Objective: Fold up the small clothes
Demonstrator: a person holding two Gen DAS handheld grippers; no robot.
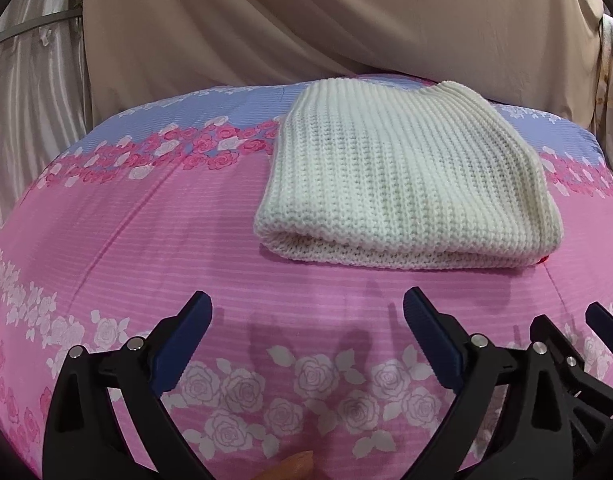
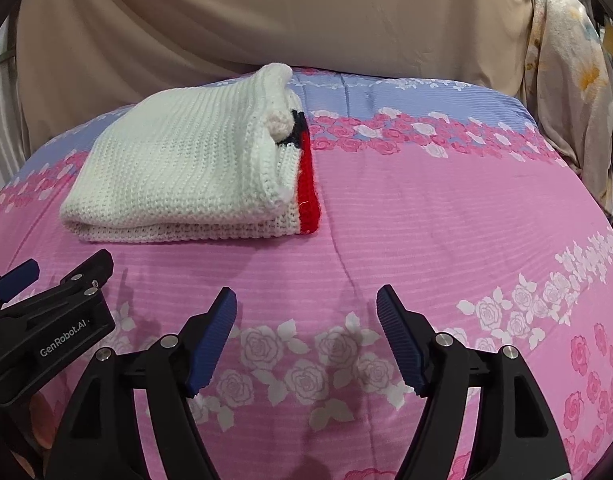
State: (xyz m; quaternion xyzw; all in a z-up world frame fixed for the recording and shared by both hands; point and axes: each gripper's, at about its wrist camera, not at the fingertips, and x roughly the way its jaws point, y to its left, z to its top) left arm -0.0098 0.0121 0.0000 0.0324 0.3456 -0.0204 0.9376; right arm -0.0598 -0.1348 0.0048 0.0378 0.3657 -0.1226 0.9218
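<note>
A folded white knit sweater (image 1: 406, 176) lies on the floral bedspread (image 1: 186, 240); both grippers' fingers (image 2: 212, 340) spread apart, empty.

My tongs black with ribbed blue pads (image 2: 398, 336), white knit sweater (image 2: 178, 168) edged red and navy, pink and lilac rose-print bedsheet (image 2: 426, 220), beige curtain (image 2: 266, 12)

From your left wrist view, the sweater (image 1: 406, 176) hides its red edge almost entirely. The frame bottom cuts off a fingertip (image 1: 298, 470). The right gripper (image 1: 598, 344) is cut by the right edge.
</note>
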